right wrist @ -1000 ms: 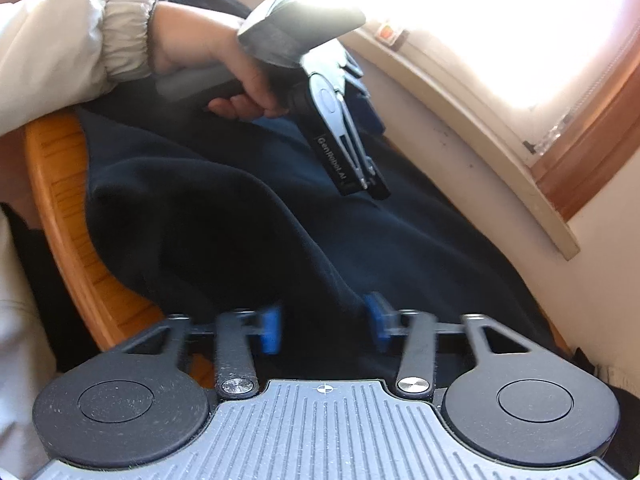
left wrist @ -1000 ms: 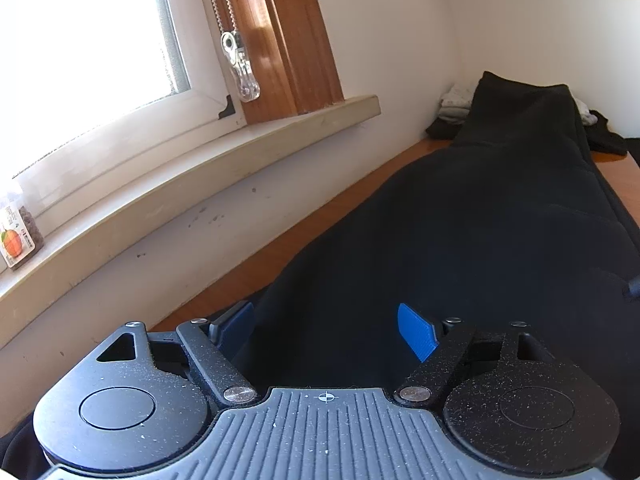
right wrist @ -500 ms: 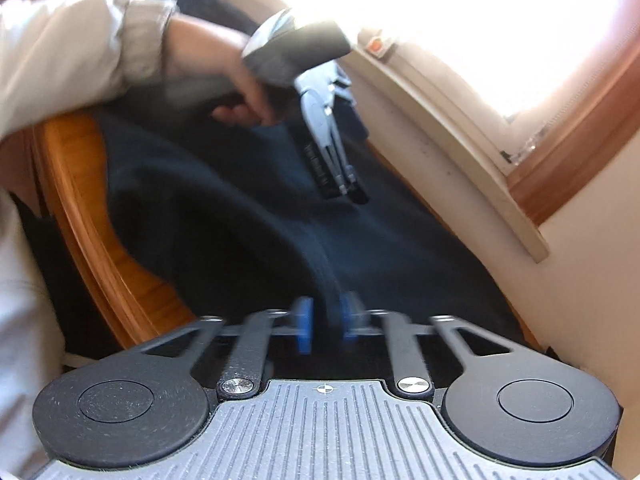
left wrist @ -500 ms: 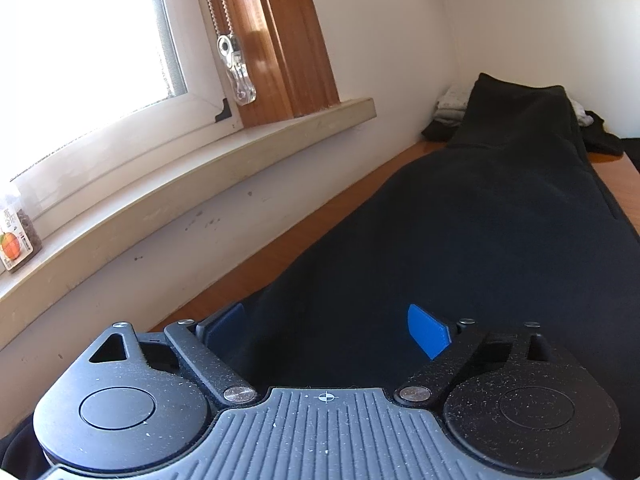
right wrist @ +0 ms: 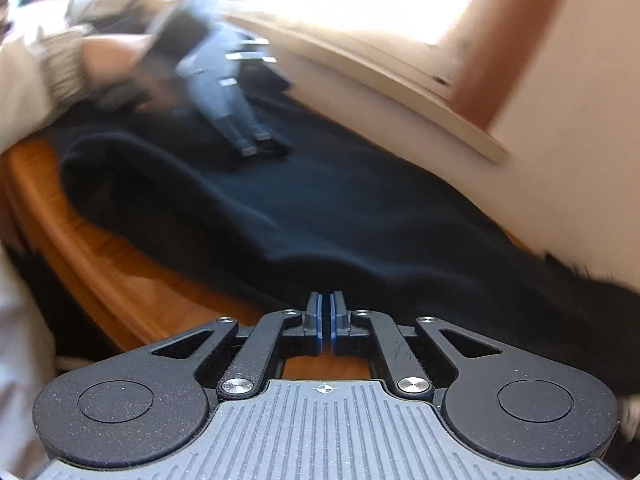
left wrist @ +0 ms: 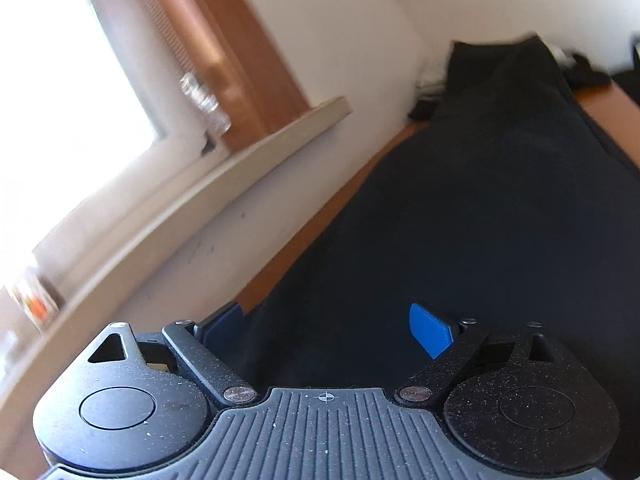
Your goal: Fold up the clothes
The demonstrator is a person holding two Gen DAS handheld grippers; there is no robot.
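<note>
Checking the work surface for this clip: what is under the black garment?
The black garment lies on an orange-brown wooden table, bare along its near edge. Anything beneath the cloth itself is covered and cannot be seen.

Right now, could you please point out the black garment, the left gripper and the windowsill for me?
black garment (left wrist: 480,208): left wrist view, middle of the spread cloth.
left gripper (left wrist: 324,332): left wrist view, midway between the fingertips.
windowsill (left wrist: 224,184): left wrist view, sill's front edge.

Ahead of the left tool (left wrist: 326,330) lies the black garment (left wrist: 480,208), soft matt cloth, faintly fuzzy. The tool's body is grainy matt black plastic, dust-flecked, with smooth blue pads (left wrist: 430,330) and shiny metal rivets (left wrist: 239,393). Beside the right tool (right wrist: 326,320), the table (right wrist: 120,280) shows glossy orange varnished wood.
</note>
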